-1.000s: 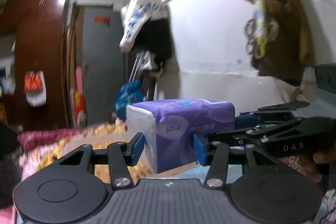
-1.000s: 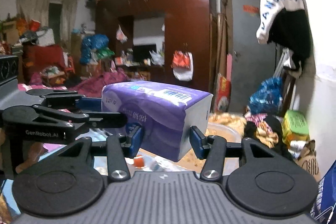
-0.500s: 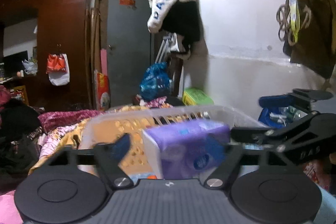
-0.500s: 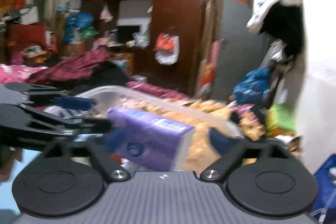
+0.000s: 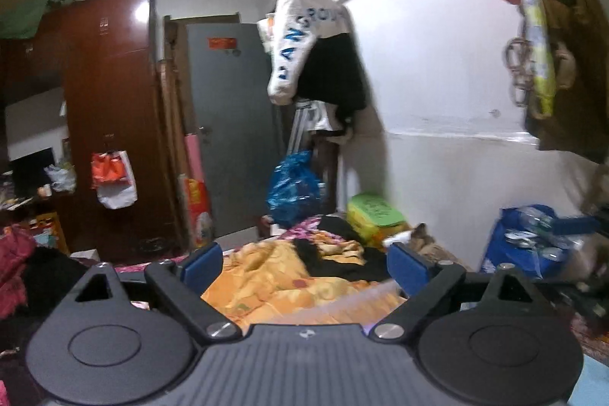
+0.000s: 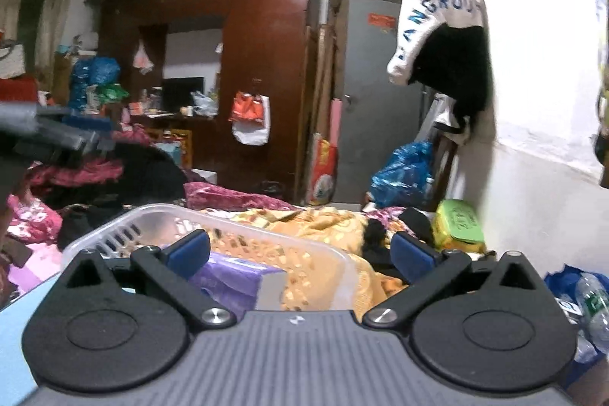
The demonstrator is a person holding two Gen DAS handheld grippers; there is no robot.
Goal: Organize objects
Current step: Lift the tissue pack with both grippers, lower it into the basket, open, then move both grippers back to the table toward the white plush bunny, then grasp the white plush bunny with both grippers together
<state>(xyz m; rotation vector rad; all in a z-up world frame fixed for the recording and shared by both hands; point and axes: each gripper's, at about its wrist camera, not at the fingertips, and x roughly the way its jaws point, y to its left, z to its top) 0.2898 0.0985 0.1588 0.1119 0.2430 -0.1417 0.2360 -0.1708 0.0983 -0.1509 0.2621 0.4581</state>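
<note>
Our left tongs (image 5: 304,265) and right tongs (image 6: 300,250) both stand wide apart with nothing between the blue pads. The purple tissue pack (image 6: 236,278) lies inside the clear plastic basket (image 6: 160,215), just ahead of our right tongs, beside the orange blanket (image 6: 323,223) on the bed.

Purple tissue pack (image 6: 236,278) lies flat inside the clear slotted plastic basket (image 6: 160,215), at its near end, white end facing right.
</note>
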